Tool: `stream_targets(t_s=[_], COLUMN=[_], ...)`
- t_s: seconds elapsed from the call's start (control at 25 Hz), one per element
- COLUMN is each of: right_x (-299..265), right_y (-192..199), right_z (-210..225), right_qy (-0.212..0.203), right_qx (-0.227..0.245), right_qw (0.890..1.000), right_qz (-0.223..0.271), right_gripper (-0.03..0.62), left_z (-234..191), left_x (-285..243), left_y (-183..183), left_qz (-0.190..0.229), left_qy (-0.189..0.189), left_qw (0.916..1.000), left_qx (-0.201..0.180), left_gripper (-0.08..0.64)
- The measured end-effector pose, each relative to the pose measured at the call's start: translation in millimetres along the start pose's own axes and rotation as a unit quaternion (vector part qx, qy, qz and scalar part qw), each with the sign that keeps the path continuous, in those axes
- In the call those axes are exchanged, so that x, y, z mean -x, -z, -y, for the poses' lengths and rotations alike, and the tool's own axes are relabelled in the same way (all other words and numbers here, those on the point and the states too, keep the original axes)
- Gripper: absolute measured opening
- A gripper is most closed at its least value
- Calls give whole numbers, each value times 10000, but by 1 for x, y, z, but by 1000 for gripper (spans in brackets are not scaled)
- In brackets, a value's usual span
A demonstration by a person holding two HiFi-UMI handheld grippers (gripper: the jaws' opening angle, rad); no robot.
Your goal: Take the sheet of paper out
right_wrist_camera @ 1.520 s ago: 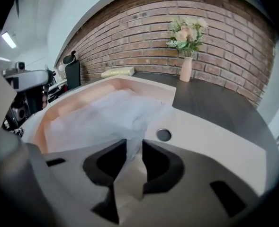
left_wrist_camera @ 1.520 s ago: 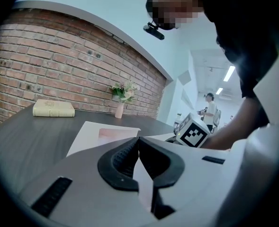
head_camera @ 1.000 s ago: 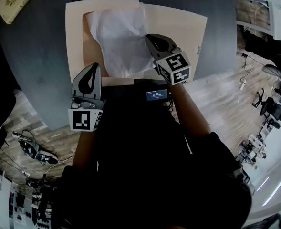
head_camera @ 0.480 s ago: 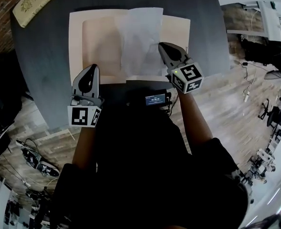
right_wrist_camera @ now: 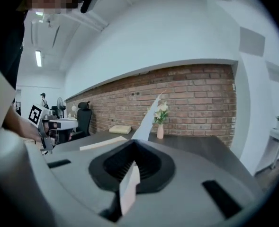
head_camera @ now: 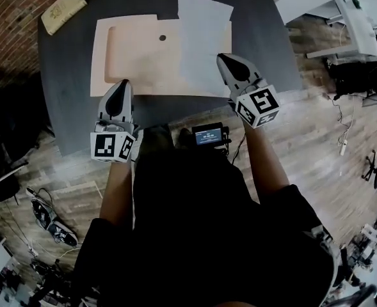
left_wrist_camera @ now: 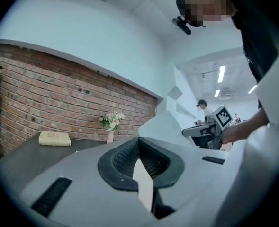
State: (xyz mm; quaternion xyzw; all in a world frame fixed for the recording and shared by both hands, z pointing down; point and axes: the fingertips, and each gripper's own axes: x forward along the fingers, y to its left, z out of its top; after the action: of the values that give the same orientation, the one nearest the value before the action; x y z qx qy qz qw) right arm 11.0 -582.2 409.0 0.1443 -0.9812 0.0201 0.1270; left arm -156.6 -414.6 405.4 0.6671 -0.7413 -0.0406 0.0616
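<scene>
Gripping the sheet of paper [head_camera: 204,43] by its near edge in the right gripper [head_camera: 223,59] — jaws pressed flat together on it. Held over the right part of a beige envelope [head_camera: 134,59] and out past its far edge, above the dark table [head_camera: 66,88]. By the look of it, free of the envelope already, though hard to be sure where the two overlap. Standing up thin and slightly curled ahead of the jaws in the right gripper view. Over the envelope's near edge, the left gripper [head_camera: 118,89], closed on nothing.

Expect almost no weight and no stiffness: limp, ready to flop, flutter or fold. Smooth enough to slide out of a weak pinch; easy to crease or tear under a jerk. Best taken at an edge or corner, with the pads well onto the sheet rather than at the very margin — and carried slowly.
</scene>
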Motion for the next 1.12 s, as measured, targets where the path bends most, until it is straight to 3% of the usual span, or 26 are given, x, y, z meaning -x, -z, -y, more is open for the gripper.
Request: stream_targets(t_s=[0.2, 0.48, 0.76, 1.12], right_x=[67, 136, 174, 216], right_y=[-31, -56, -62, -37], right_z=[-16, -42, -80, -157], right_qy=[10, 38, 87, 80], right_qx=[12, 250, 384, 316], right_qw=[9974, 9916, 9885, 9915], right_qz=[716, 1269, 1461, 1258], right_gripper=[3, 3, 3, 3], left_z=[43, 77, 99, 122], left_x=[46, 96, 137, 226], left_y=[-21, -51, -75, -54], left_qz=[187, 392, 590, 507], left_qy=[-142, -267, -189, -43], left_qw=[9997, 9989, 9980, 9987], left_qx=[-8, -29, -141, 17], left_gripper=[-3, -3, -3, -3])
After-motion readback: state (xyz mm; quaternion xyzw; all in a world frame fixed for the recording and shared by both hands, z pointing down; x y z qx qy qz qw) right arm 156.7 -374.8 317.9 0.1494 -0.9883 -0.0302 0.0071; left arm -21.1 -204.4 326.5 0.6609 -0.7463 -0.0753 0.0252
